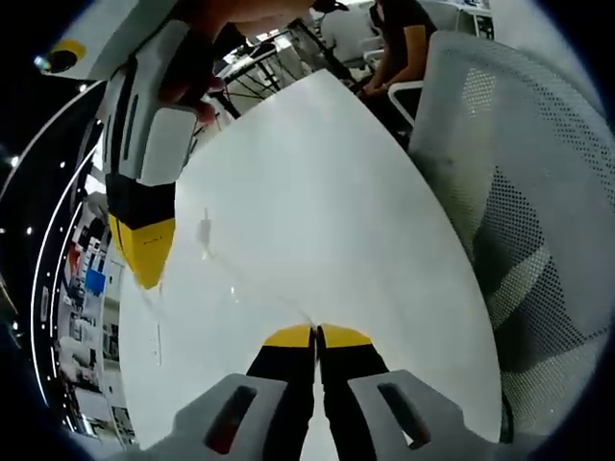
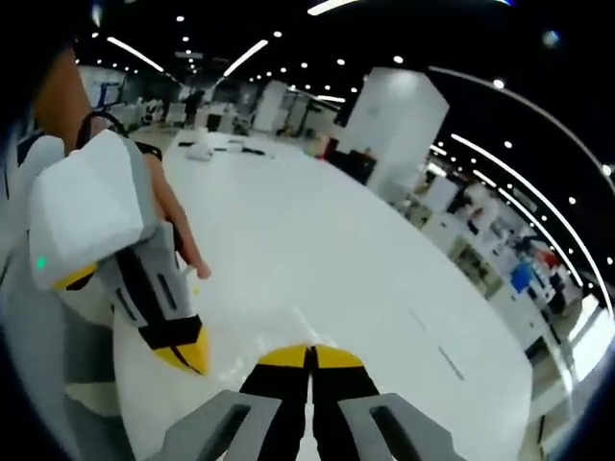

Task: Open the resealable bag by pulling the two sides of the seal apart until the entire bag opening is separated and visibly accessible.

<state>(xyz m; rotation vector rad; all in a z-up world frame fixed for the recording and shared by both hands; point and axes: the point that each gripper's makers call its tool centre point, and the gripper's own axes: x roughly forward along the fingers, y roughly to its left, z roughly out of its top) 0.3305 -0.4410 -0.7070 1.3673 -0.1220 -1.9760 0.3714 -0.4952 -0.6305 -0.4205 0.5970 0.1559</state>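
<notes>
Both grippers, left (image 1: 316, 333) and right (image 2: 310, 353), have jaws pressed together on the clear bag (image 1: 226, 279) at centre frame over the white table (image 1: 317, 192), a mesh chair (image 1: 519, 192) at right.

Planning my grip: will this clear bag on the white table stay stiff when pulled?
Probably floppy: the clear bag shows thin creases and lies flat on the table. Likely light and slippery, given its glossy, see-through film.
</notes>
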